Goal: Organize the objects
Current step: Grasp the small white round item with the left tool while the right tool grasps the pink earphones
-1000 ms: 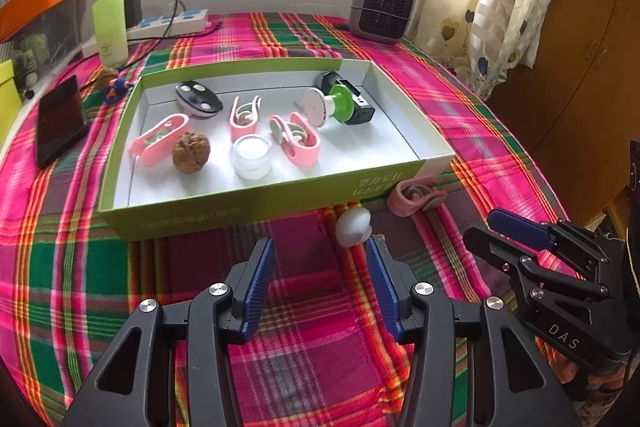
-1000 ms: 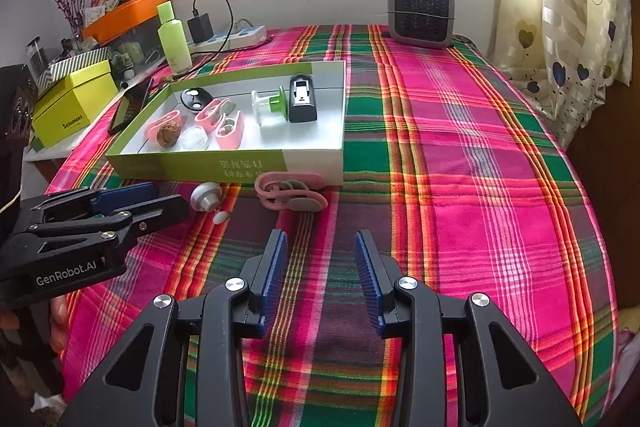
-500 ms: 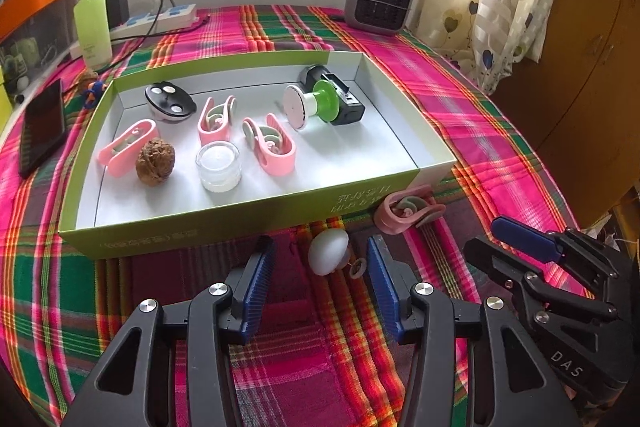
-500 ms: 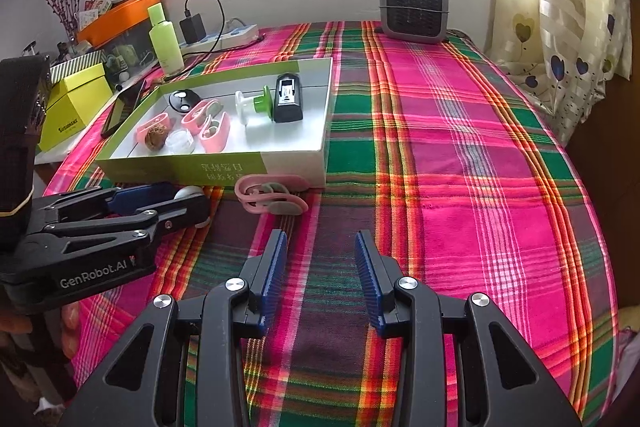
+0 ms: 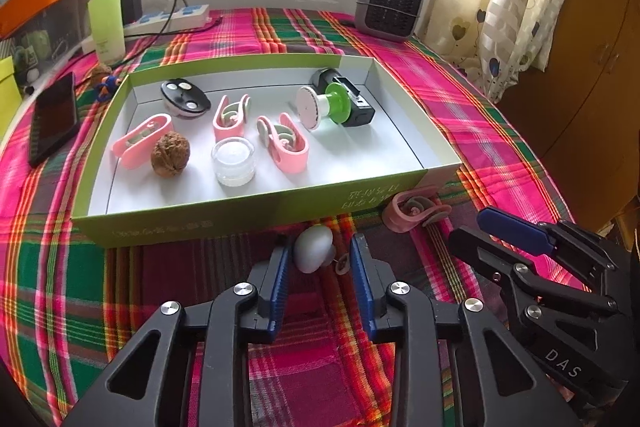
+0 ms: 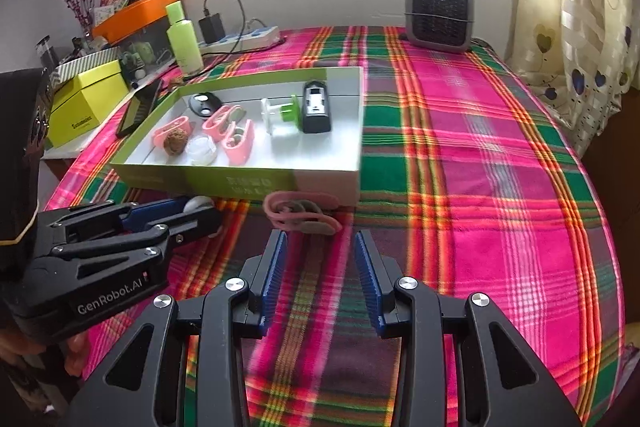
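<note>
A small white egg-shaped object point(image 5: 314, 253) lies on the plaid cloth in front of the green box point(image 5: 240, 217). My left gripper point(image 5: 320, 247) straddles it and its jaws are closing; the left pad touches it, while the right pad stands a little apart. In the right wrist view the left gripper point(image 6: 188, 213) reaches in from the left, with the white object point(image 6: 199, 203) at its tips. My right gripper point(image 6: 320, 239) is open with nothing between its fingers, just short of a pink clip point(image 6: 300, 213) lying against the box point(image 6: 240, 183).
The box holds pink clips point(image 5: 286, 147), a walnut point(image 5: 170, 155), a clear jar point(image 5: 233, 163), a black oval case point(image 5: 185, 98), a green-and-white spool point(image 5: 324, 105) and a black device point(image 5: 352, 103). A heater point(image 5: 390, 5), green bottle point(image 5: 106, 23), power strip point(image 5: 168, 19) and phone point(image 5: 54, 117) stand around.
My left gripper has come forward so the white object now sits between its fingers, and its jaws have narrowed around it. The right gripper has kept still and equally open.
</note>
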`<state>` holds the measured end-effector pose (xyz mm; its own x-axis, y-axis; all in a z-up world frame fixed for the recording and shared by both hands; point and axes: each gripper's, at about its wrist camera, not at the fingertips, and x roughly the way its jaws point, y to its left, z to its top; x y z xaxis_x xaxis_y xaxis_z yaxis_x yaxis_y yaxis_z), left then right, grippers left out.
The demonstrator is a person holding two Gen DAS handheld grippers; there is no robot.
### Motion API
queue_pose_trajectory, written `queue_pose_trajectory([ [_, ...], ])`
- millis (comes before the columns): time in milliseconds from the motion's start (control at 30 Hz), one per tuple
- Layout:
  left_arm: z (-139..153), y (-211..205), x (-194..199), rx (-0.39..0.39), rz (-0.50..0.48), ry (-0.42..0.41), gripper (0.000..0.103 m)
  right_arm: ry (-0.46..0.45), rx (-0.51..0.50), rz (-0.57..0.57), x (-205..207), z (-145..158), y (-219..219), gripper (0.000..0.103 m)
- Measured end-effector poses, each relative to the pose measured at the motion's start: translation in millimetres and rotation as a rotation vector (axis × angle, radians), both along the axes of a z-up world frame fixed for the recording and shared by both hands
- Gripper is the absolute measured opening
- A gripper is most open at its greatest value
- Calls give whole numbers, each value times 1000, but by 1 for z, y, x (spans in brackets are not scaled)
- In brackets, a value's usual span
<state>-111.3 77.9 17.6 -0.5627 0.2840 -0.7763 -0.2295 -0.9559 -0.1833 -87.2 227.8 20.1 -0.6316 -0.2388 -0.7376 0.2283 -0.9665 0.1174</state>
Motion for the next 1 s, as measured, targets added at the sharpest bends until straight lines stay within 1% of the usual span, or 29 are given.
queue_pose_trajectory([
  [100, 1, -9, 2, 5, 17, -3, 27, 1, -7, 30, -3, 0, -8, 37],
  [133, 1, -11, 2, -5, 28, -2, 27, 1, -9, 34, -4, 1, -10, 37],
  [200, 1, -19, 2, 6, 41, -4, 27, 5, -15, 50, -6, 2, -14, 37],
  [300, 2, -26, 3, 8, 56, 1, 28, 23, 0, 41, -7, 4, -14, 37],
  [467, 1, -29, 4, 18, 50, 0, 28, -10, -6, 12, -18, -5, -6, 37],
  [567, -3, -30, 3, 18, 54, -14, 29, -27, -24, 28, -20, -8, -5, 37],
  [600, -5, -30, 2, 9, 61, -22, 28, -30, -26, 37, -20, -8, -6, 37],
  [633, -5, -32, 3, 11, 63, -12, 28, -33, -27, 47, -19, -8, -6, 37],
  [833, -5, -37, 0, 23, 73, -19, 28, -56, -37, 106, -11, -11, -14, 37],
  [1000, -5, -37, 0, 24, 74, -19, 28, -76, -97, 176, -6, -11, -20, 37],
])
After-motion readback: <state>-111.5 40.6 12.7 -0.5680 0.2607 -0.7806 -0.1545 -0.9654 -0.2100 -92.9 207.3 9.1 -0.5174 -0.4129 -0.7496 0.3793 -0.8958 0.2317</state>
